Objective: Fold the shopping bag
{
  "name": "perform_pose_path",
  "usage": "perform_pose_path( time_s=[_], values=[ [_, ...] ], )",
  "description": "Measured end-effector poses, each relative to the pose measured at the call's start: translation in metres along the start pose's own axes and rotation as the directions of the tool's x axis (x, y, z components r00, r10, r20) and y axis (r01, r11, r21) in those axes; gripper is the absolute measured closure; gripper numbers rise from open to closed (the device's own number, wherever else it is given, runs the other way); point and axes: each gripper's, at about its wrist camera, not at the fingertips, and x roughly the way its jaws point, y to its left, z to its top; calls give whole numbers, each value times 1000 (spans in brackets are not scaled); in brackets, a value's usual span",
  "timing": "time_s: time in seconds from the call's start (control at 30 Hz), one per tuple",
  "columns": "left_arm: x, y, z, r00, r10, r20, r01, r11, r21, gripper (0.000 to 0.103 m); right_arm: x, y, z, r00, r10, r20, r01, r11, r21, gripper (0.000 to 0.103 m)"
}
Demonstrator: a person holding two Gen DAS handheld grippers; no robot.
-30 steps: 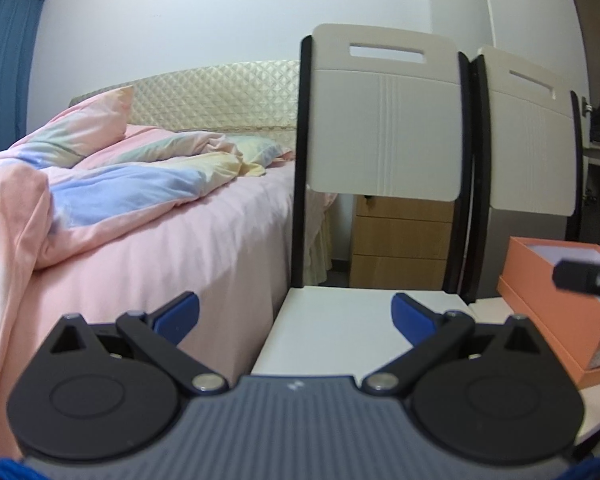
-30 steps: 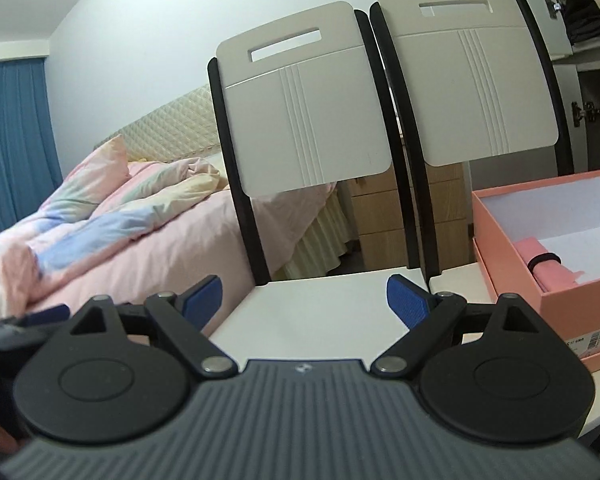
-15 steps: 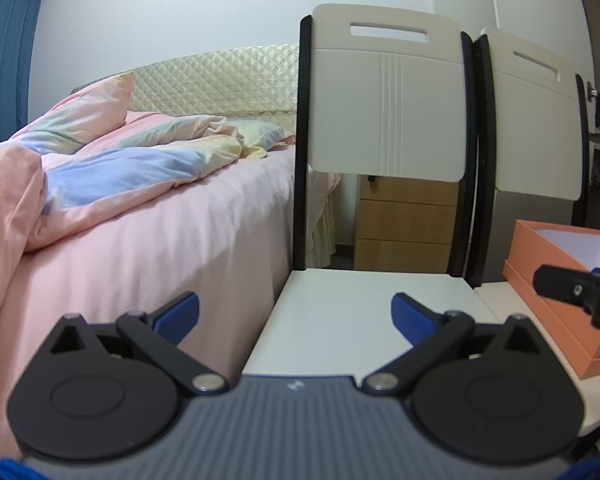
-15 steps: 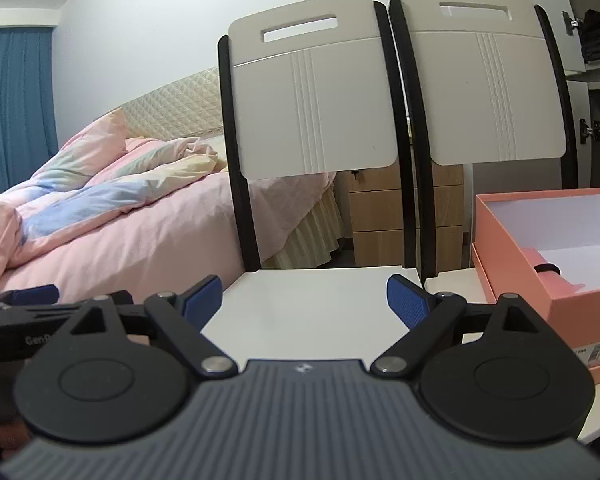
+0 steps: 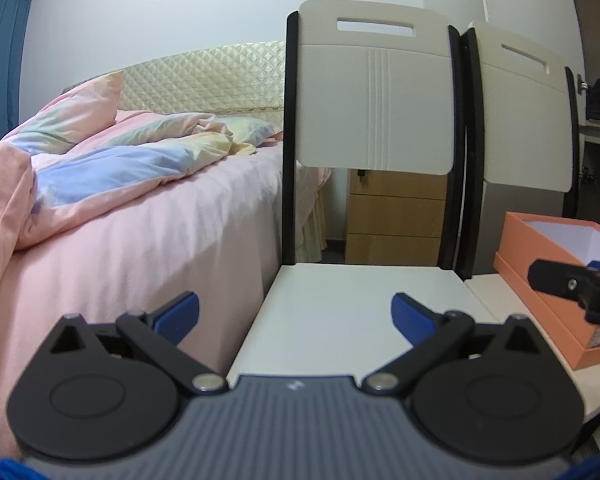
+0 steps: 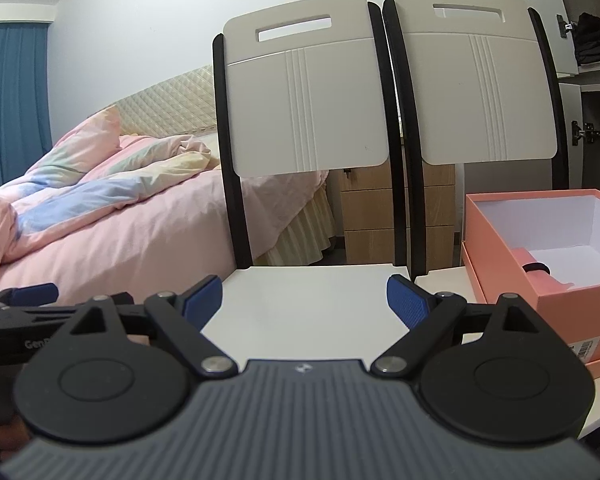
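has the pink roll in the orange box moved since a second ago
No. The pink roll lies against the same near wall inside the orange box; only the camera's own tilt shifts the view.

2 white chair seats [image 6: 312, 300] stand side by side; the right one bears an open pink box [image 6: 540, 280].

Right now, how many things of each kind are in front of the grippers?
Chairs: 2
Boxes: 1
Pink rolls in the box: 1
Beds: 1
Drawer units: 1
Total: 6
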Motion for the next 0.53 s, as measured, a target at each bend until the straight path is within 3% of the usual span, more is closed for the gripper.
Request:
perform_pose_path(
  time_s=[0.53],
  values=[
    [0, -2, 0, 1000, -1, 1, 1, 1000, 6, 0, 1, -1, -2, 1000, 0, -12, 0, 1000, 0, 12]
  ],
)
